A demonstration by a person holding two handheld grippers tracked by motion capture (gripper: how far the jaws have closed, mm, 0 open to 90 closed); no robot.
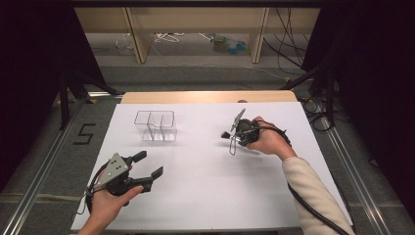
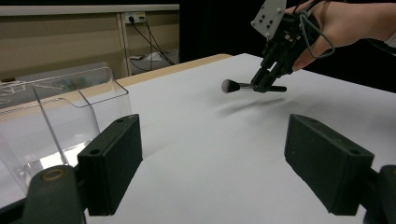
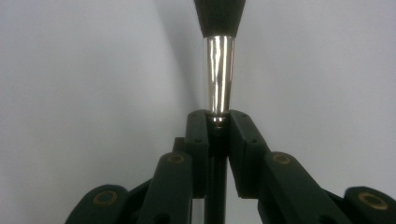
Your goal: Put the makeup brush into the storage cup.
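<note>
The right gripper is clamped on a makeup brush, its jaws pressed against the black handle just behind the silver ferrule. The brush is held clear of the white table, bristle head pointing toward the clear divided organizer at the far left. The left gripper hovers near the table's front left, jaws wide apart with nothing between them.

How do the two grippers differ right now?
The left gripper has its jaws spread wide and empty; the right gripper is shut on a makeup brush. The left sits near the table's front edge; the right holds the brush above the table. Both are hand-held.
</note>
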